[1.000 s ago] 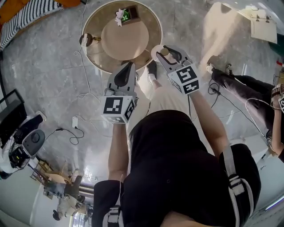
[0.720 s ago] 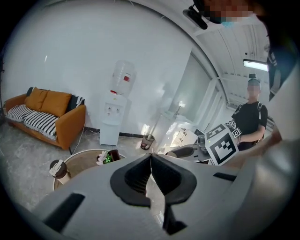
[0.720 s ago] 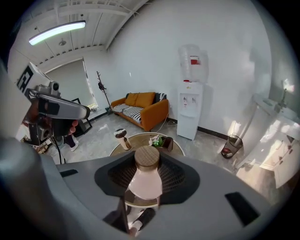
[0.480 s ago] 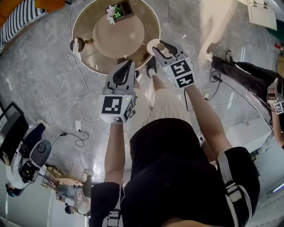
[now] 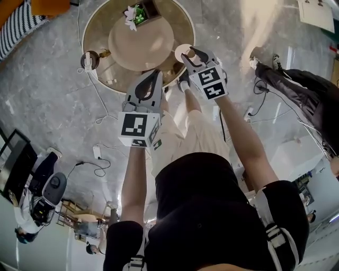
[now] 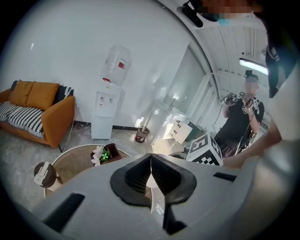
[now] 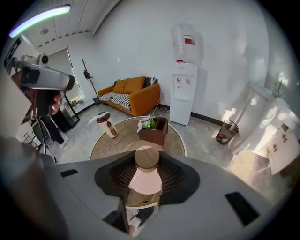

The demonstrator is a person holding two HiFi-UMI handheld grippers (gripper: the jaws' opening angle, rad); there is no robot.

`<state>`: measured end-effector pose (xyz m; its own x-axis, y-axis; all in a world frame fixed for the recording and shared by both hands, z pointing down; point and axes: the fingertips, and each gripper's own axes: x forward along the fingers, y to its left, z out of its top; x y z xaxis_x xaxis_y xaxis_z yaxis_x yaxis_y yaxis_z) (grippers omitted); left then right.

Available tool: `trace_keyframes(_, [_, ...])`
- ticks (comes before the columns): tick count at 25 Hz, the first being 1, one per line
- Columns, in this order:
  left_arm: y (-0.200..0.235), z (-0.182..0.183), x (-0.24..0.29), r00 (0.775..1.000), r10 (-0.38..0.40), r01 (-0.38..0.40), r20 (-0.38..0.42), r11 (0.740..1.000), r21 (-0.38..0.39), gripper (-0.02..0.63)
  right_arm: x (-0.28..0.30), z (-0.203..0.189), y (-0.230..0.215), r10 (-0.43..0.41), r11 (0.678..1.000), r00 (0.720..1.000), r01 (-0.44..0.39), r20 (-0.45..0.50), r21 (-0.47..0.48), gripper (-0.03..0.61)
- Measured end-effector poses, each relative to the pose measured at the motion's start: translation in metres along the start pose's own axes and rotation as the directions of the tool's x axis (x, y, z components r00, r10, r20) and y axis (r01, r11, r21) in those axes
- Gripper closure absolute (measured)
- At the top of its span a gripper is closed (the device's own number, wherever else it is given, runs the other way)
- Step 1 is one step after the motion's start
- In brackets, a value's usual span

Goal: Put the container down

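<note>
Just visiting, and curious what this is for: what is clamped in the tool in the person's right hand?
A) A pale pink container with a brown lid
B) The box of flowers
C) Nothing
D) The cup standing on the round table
A: the right gripper view shows the right gripper with its jaws pressed on either side of a pale pink container topped by a round brown lid.

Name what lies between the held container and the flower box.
Nothing but bare round table: the head view shows its top empty between the container and the flower box.
</note>
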<state>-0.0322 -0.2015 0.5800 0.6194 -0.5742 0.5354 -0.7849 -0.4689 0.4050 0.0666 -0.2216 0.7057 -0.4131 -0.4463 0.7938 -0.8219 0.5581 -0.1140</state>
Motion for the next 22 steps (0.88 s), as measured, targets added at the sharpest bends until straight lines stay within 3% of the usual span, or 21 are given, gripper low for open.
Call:
trace_keyframes(8, [0.014,-0.010,0.018,0.999,-0.037,0.039,-0.037,0.998,0.045,0.594,0.056,-0.028,-0.019,-0.028,1.000,0.996,0.029,-0.084,0.007,0.437])
trace_keyframes(22, [0.037,-0.035,0.029,0.995,-0.053,0.055,-0.090,0.998,0.012,0.594,0.132,-0.054,-0.036,-0.064,0.998,0.984,0.066,-0.168,0.002,0.437])
